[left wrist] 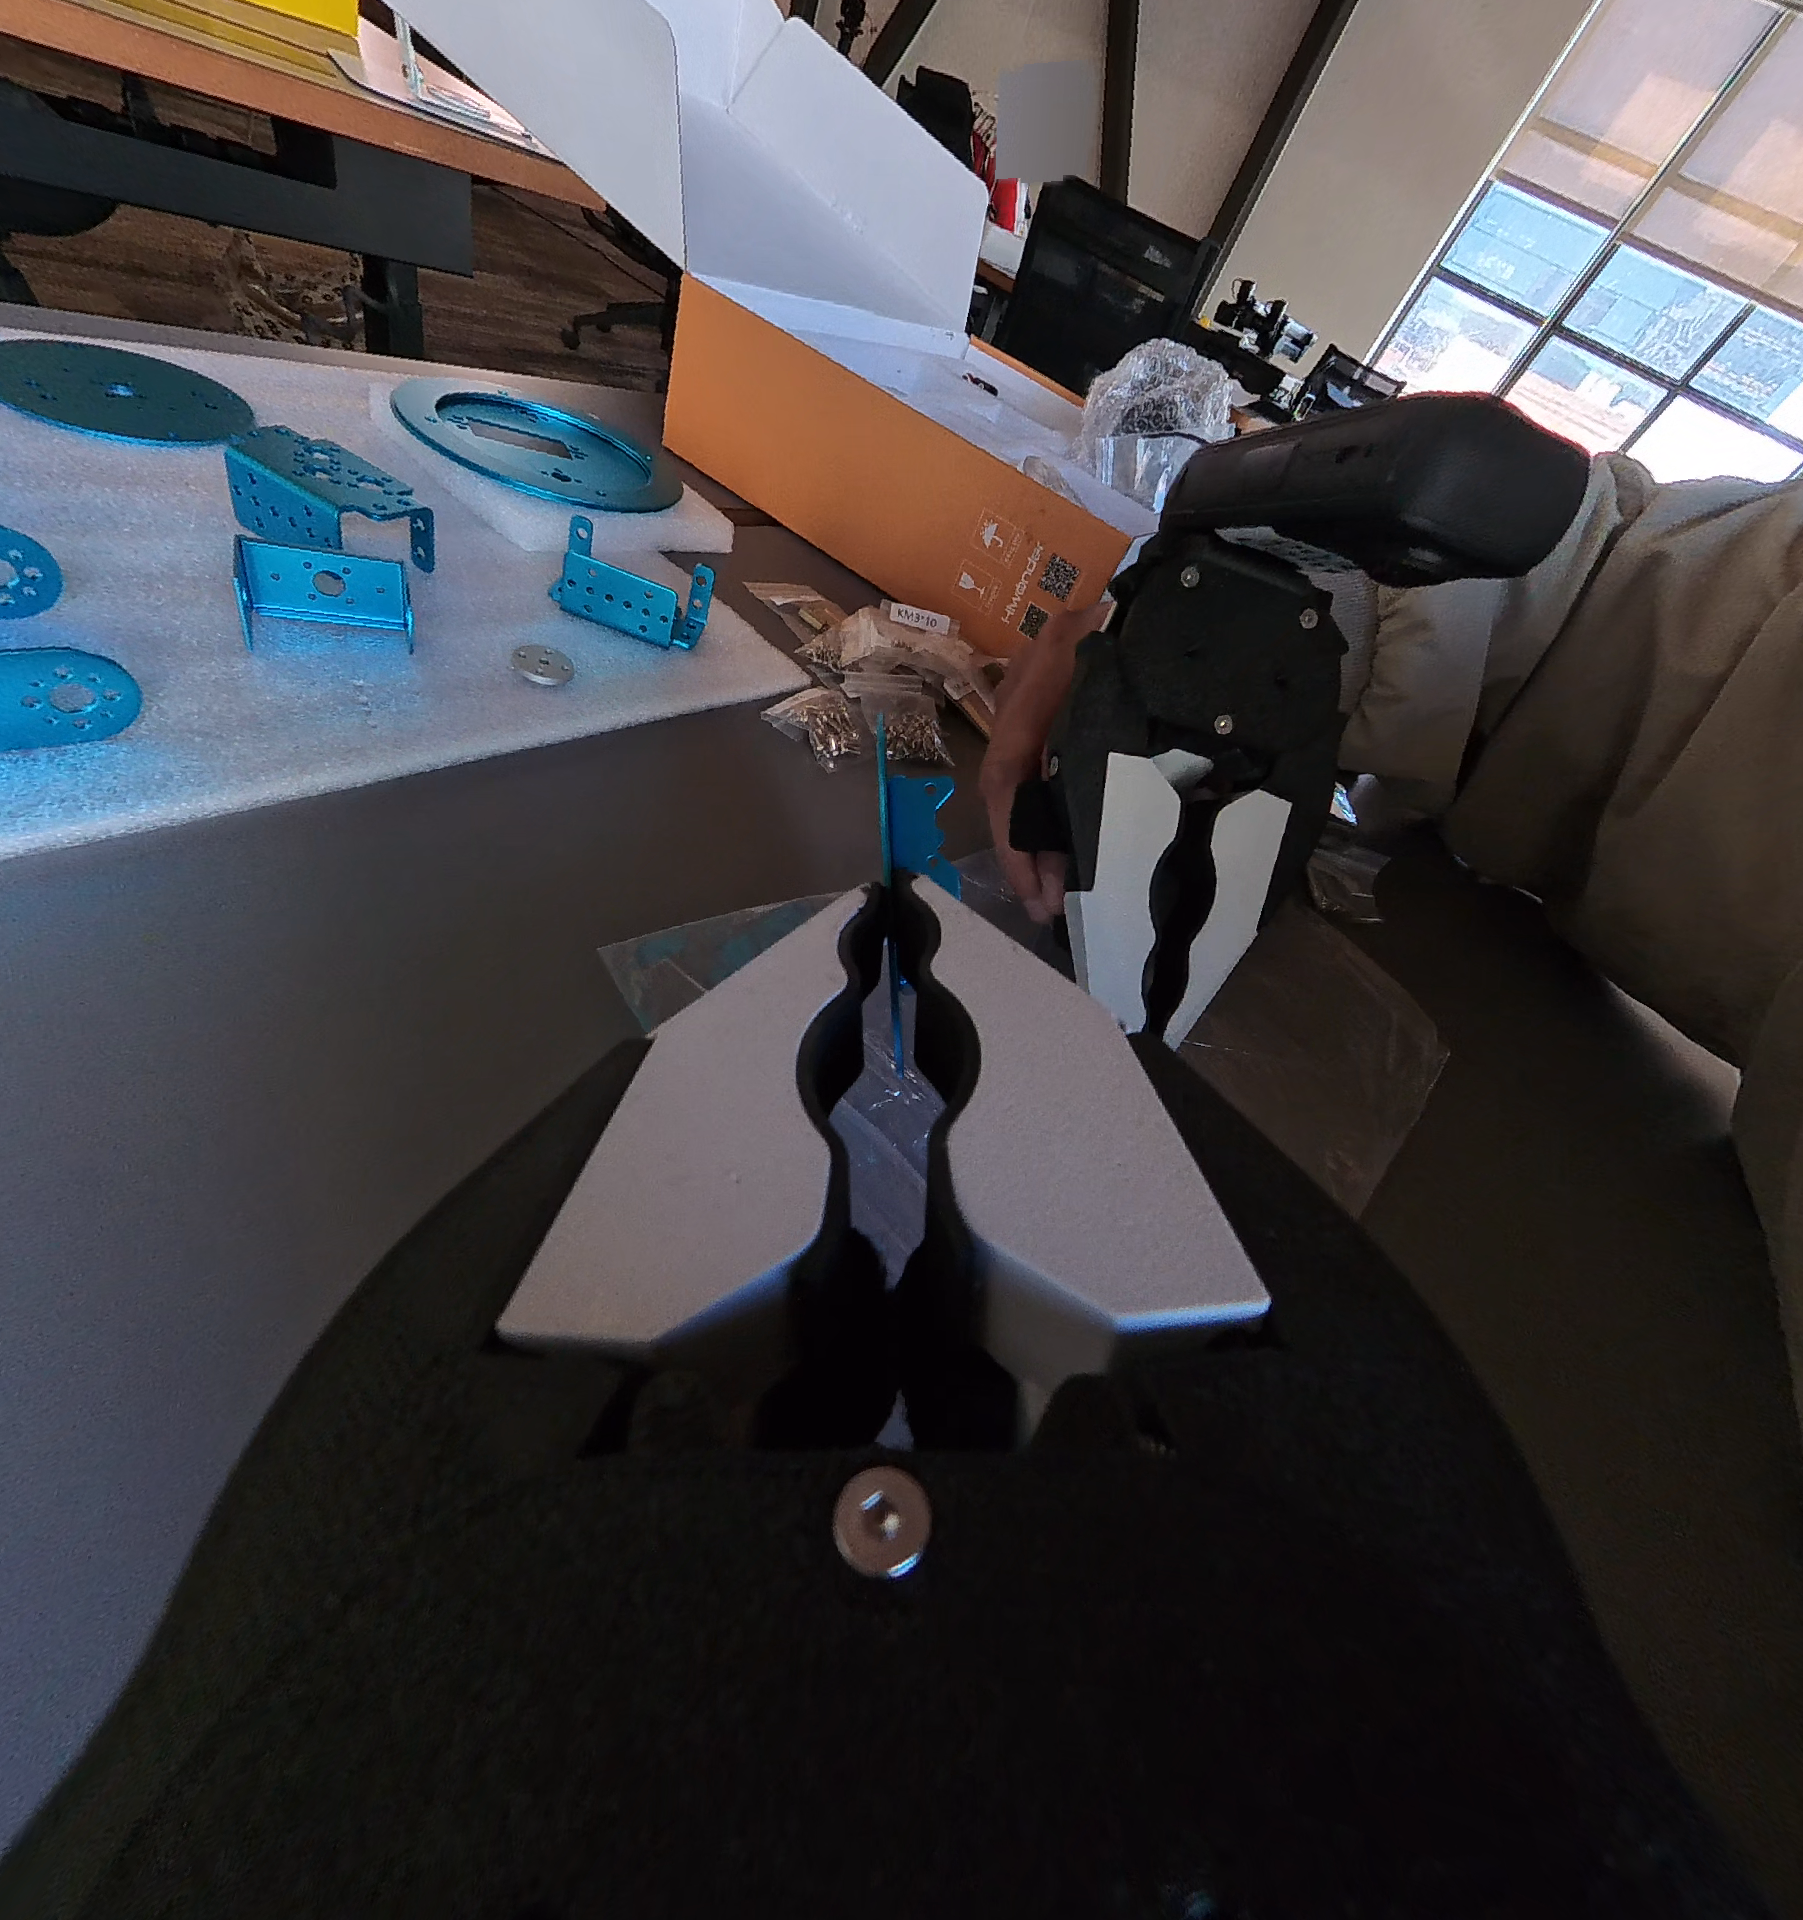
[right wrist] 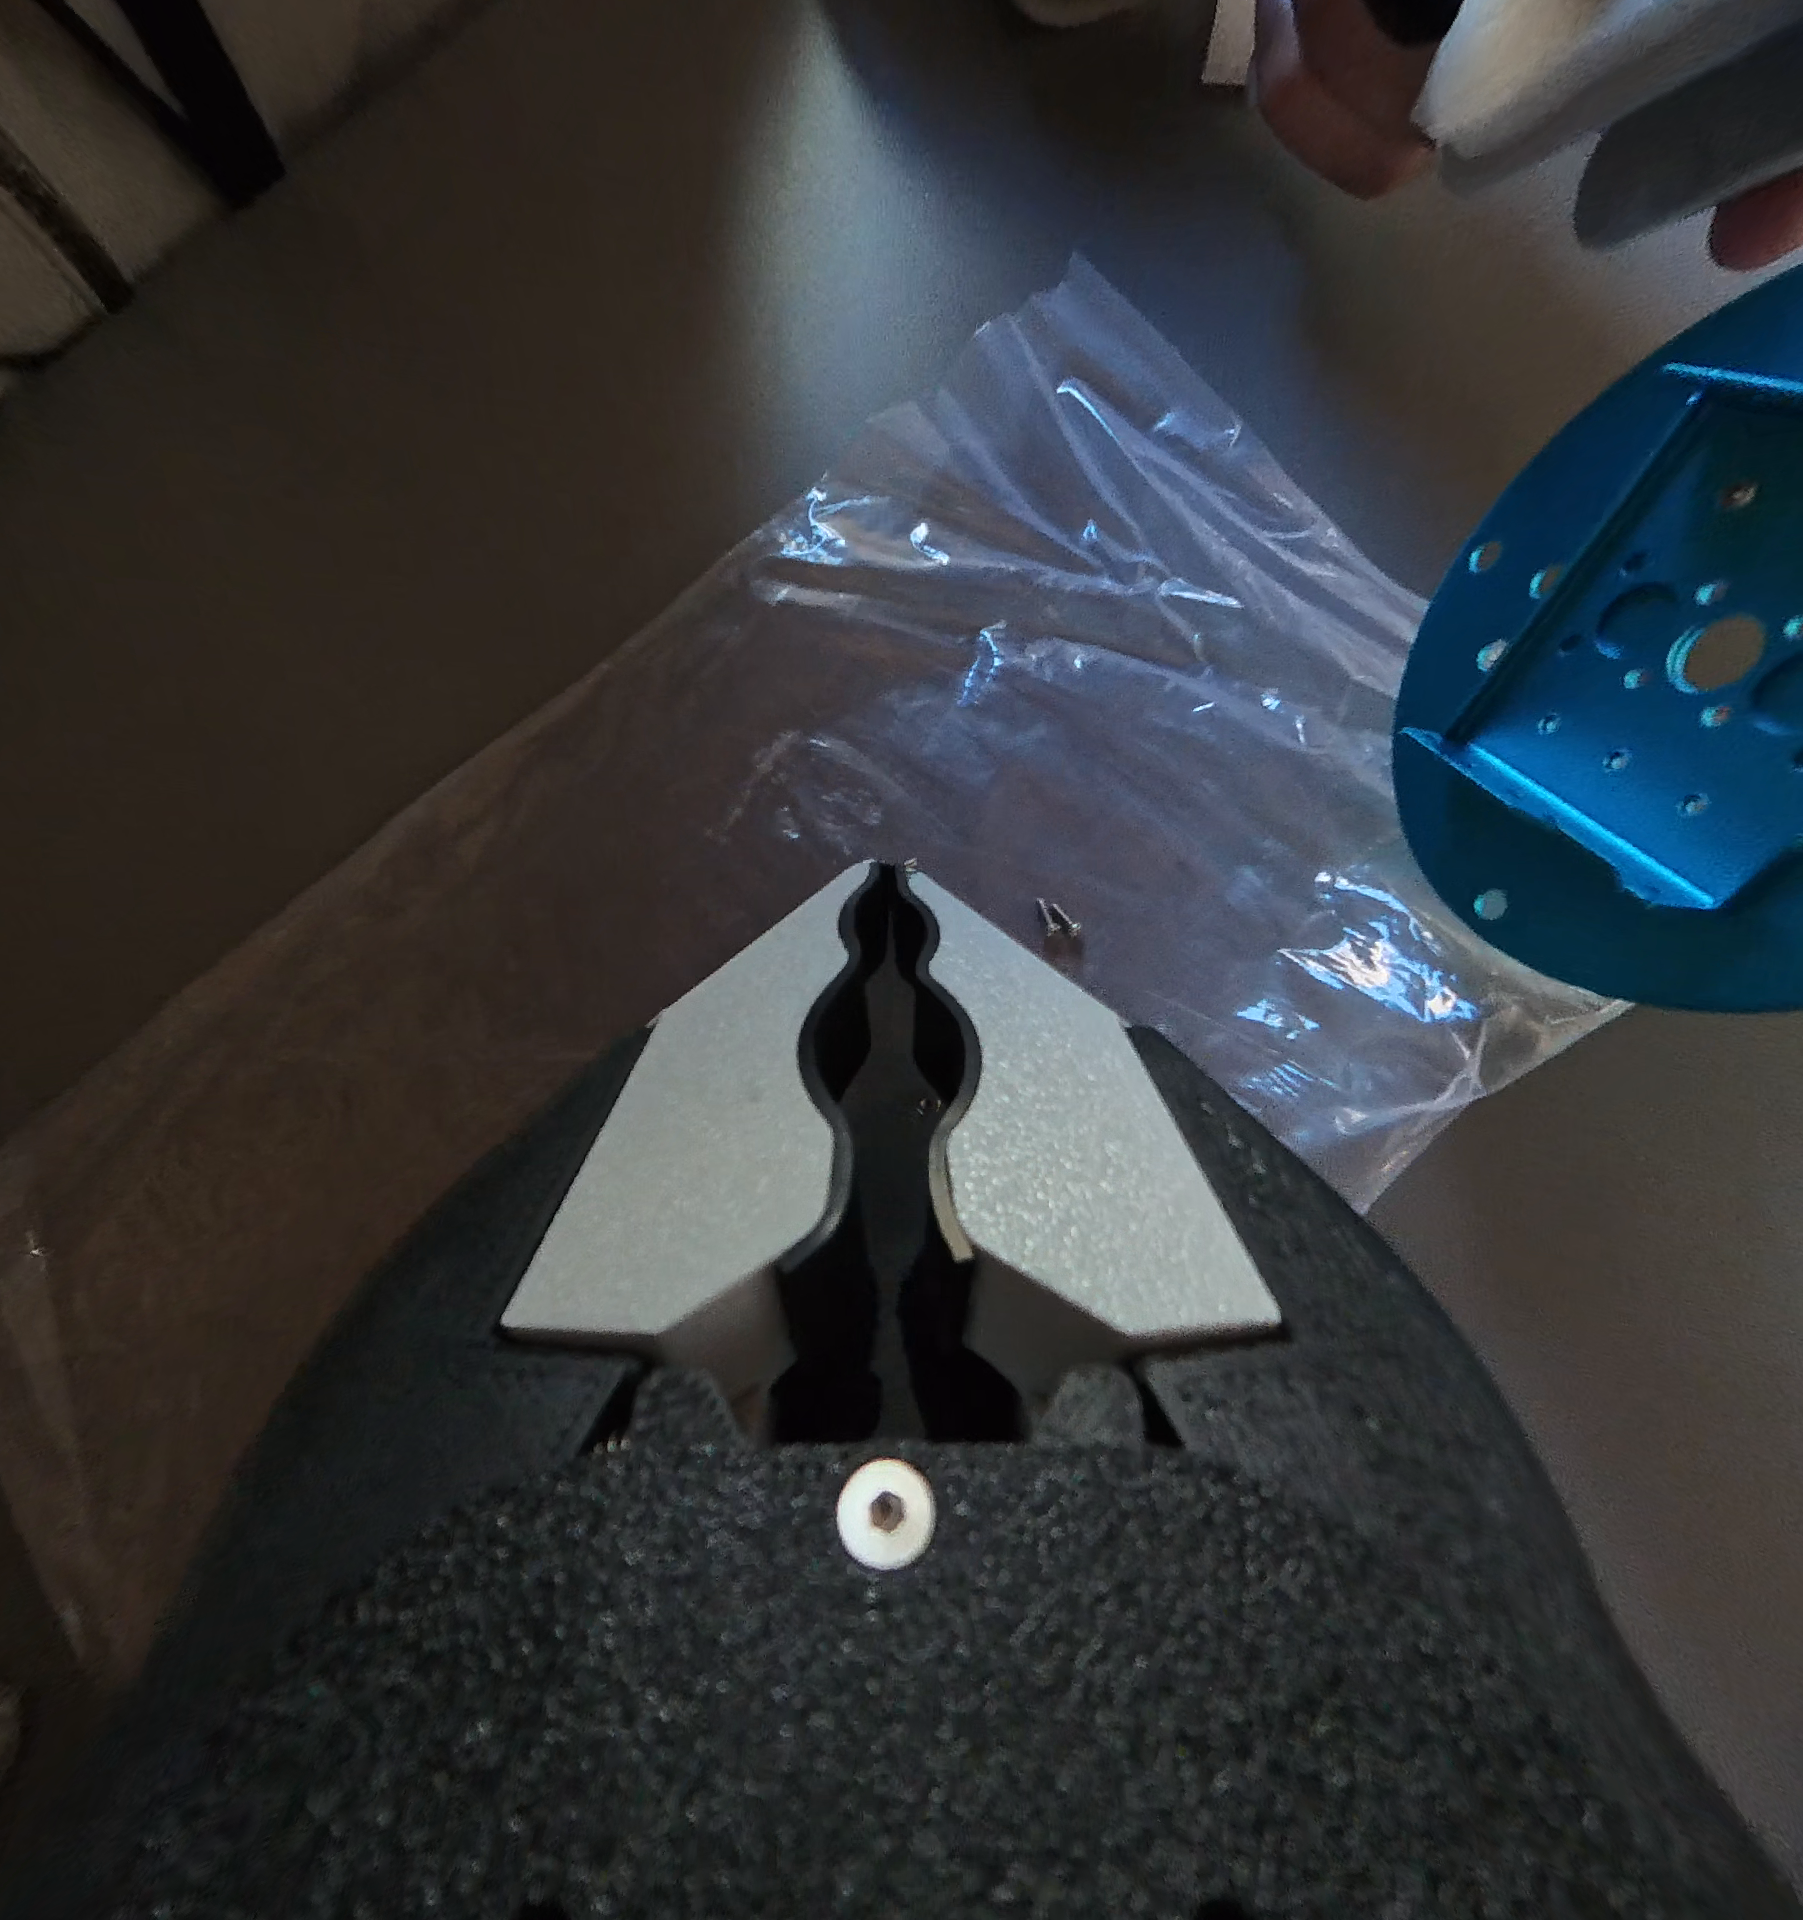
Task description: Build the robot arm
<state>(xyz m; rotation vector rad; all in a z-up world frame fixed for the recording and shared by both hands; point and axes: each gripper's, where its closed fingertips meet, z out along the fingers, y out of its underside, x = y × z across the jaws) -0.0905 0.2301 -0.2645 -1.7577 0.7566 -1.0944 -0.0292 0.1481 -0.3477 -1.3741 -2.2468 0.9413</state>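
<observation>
My left gripper (left wrist: pixel 889 885) is shut on a thin blue round plate (left wrist: pixel 883 810), which I see edge-on and upright, with a blue bracket (left wrist: pixel 923 821) fixed to its right face. The plate (right wrist: pixel 1562 914) and its U-shaped bracket (right wrist: pixel 1645 675) also show at the right edge of the right wrist view. My right gripper (right wrist: pixel 892 868) is shut, with a tiny silver screw (right wrist: pixel 909 862) pinched at its very tips, just above a clear plastic bag (right wrist: pixel 1032 644). Two more small screws (right wrist: pixel 1058 916) lie on the bag to the right of the tips. In the left wrist view the right gripper (left wrist: pixel 1162 1023) points down at the table.
A white foam sheet (left wrist: pixel 253 769) at the left carries several blue metal plates and brackets (left wrist: pixel 325 592). An open orange box (left wrist: pixel 855 468) stands behind. Small bags of screws (left wrist: pixel 876 675) lie beside it. A person's beige sleeve (left wrist: pixel 1655 727) fills the right. About 12 centimetres separates my left fingertips from my right.
</observation>
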